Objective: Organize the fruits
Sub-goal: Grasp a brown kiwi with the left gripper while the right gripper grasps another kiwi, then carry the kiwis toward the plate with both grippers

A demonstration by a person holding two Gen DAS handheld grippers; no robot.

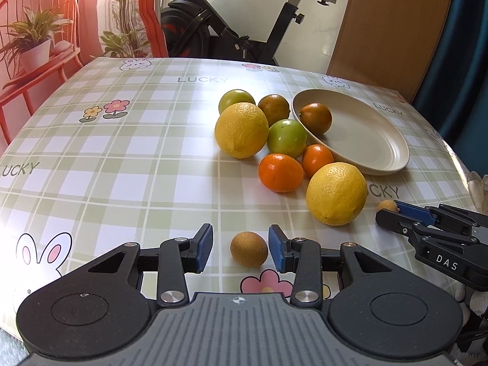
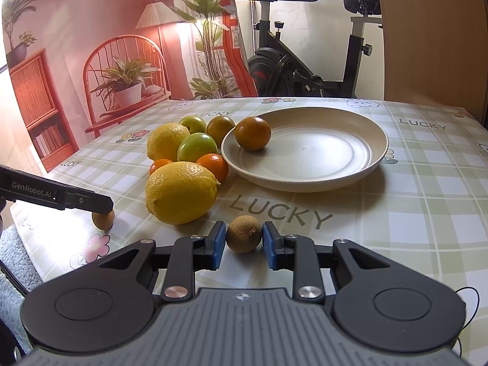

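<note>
While the plate [image 2: 360, 164] holds just one brown fruit [image 2: 253, 133], we grip and line up the two small ones.
Our right gripper [image 2: 244, 239] has its fingers pressed on a small brown fruit [image 2: 244, 234] on the near counter [image 2: 411, 213]; next we lift it to the plate. Our left gripper [image 1: 240, 248] stands narrow but unclosed around another small fruit [image 1: 249, 249]. Only the left view shows that gap; the right view hides it.
</note>
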